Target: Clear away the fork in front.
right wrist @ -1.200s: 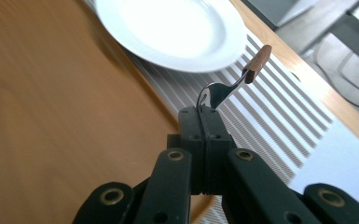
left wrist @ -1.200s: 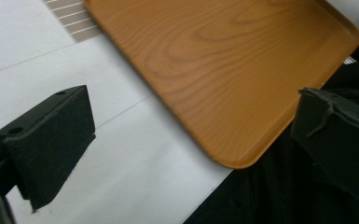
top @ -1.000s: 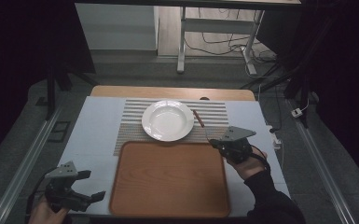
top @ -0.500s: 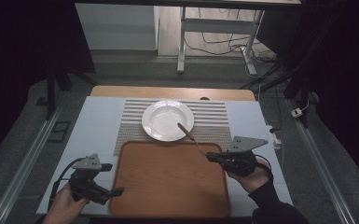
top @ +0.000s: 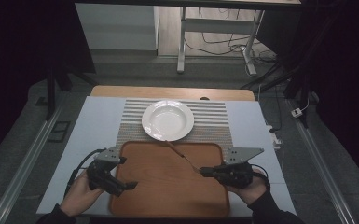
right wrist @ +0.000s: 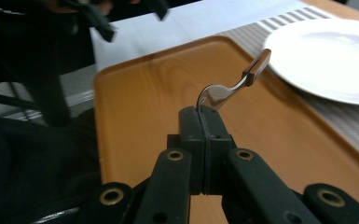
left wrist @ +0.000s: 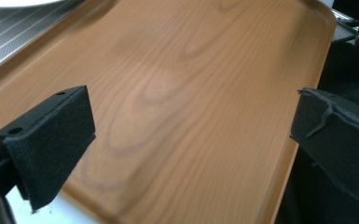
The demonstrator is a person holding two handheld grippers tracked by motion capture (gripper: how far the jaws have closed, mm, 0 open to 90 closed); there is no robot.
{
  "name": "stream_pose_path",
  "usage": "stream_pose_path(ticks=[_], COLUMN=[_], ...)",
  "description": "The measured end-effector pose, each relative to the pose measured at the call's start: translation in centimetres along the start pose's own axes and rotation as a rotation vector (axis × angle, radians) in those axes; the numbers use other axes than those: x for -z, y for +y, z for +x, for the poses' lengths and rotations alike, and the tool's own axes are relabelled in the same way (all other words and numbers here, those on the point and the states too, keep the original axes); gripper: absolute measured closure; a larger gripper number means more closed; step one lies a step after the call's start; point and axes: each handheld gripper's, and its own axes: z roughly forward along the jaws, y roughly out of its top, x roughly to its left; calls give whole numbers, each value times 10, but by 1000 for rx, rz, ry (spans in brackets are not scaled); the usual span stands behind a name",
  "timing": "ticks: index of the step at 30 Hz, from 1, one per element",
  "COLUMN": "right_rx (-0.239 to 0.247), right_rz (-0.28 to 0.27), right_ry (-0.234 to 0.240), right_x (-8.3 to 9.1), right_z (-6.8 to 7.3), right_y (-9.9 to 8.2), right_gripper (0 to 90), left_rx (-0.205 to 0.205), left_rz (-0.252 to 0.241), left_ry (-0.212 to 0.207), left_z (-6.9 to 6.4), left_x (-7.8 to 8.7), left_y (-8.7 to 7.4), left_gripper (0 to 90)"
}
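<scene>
High view: the right gripper (top: 205, 171) sits over the right part of the wooden tray (top: 168, 205), its jaws pressed together on the metal end of a spoon (top: 181, 155); the spoon runs up and to the left from the jaws, its brown handle reaching toward the near rim of the white plate (top: 168, 120) without clearly touching it; whether the handle tip hangs over the tray's far edge or over the striped mat (top: 214, 122) I cannot tell. The plate rests on the mat, just beyond the tray; the mat lies on a pale sheet (top: 93, 126) that covers the table. The left gripper (top: 126, 185) lies at the tray's left edge, held in the person's left hand (top: 77, 198), its jaws pointing right across the wood.

Right gripper view: the two black jaws meet with no gap, and the spoon's (right wrist: 224, 91) bowl is pinched between the pads, edge on; the wooden handle rises away toward the plate (right wrist: 335, 60), above the tray (right wrist: 140, 107); the left gripper appears far off at the top, blurred.

Left gripper view: the jaws stand wide apart with nothing between them; the tray's (left wrist: 191, 116) grain fills the space beyond the pads (left wrist: 51, 140), and a sliver of the mat (left wrist: 14, 32) shows at upper left.
</scene>
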Motion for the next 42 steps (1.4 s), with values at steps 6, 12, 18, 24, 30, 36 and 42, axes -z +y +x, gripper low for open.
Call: stream_pose_path(ticks=[6,12,18,24,30,36,42], right_rx=[9,20,45,66,93,117,129], right_rz=[-4,-1,15,31,46,75,107], right_ry=[92,157,214,257,290,314,336], right_x=[-6,-10,-15,-17,-18,-20,-22], right_z=[12,20,27,32,35,37,37], right_y=[-1,-1,0,2,2,3,1], right_gripper=[895,895,895,895,895,895,889], left_rx=[-64,-164,-295,-436,-537,-586,-644], left_rz=[15,43,103,146,201,228,266], left_ry=[-26,-89,-132,-149,-158,-227,-262], left_z=[1,-1,-8,-19,-30,-34,-38], left_x=[-12,-27,-46,-58,-64,-65,-70], left_y=[19,39,55,62,62,60,57], left_gripper=[0,0,33,191,421,661,715])
